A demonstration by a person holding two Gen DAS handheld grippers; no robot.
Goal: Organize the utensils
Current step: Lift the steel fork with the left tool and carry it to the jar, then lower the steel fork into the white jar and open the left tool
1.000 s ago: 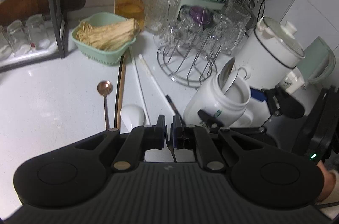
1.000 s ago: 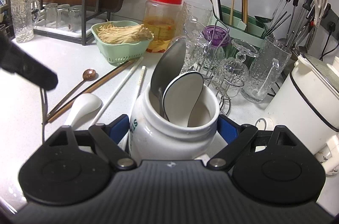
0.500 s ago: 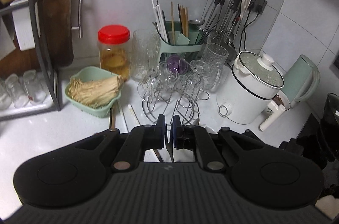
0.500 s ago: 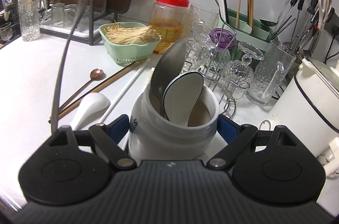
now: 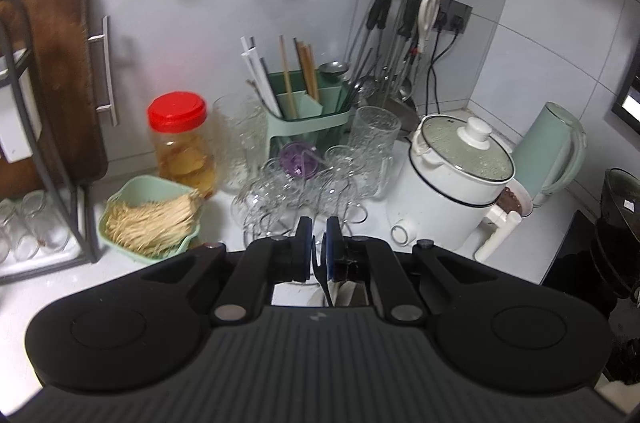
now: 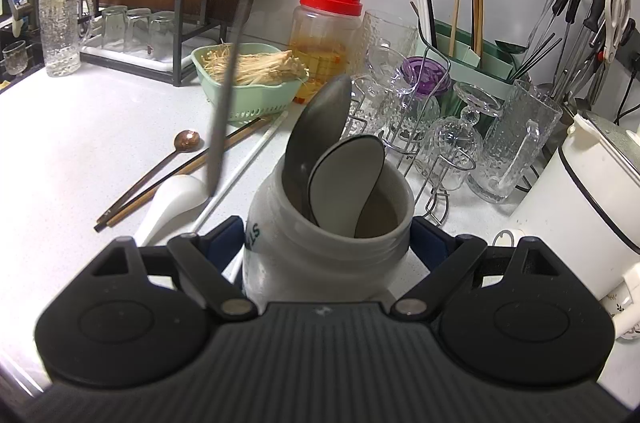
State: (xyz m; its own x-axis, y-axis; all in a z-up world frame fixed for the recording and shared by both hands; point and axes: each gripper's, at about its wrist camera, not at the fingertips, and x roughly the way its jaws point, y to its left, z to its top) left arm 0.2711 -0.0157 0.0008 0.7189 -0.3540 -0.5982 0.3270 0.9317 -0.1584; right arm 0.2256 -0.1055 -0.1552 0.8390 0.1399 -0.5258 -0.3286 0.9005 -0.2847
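Observation:
My right gripper (image 6: 326, 239) is shut on a white ceramic jar (image 6: 320, 243) that holds a metal spoon (image 6: 316, 127) and a white spoon with a dark rim (image 6: 348, 175). My left gripper (image 5: 318, 251) is raised high and shut on a thin dark utensil (image 5: 323, 281); in the right wrist view that utensil (image 6: 224, 95) hangs down over the counter, blurred. On the counter left of the jar lie a copper spoon (image 6: 185, 139), a white ceramic spoon (image 6: 172, 201), brown chopsticks (image 6: 180, 173) and a white chopstick (image 6: 244, 169).
A green basket of enoki mushrooms (image 6: 248, 79), a red-lidded jar (image 6: 326, 35), a wire rack of glasses (image 6: 424, 127), a green utensil caddy (image 6: 468, 55), a white cooker (image 6: 588, 199) and a dish rack (image 6: 132, 35) crowd the back and right.
My left gripper has risen well above the counter, carrying the thin dark utensil up with it. My right gripper and the jar have stayed nearly still.

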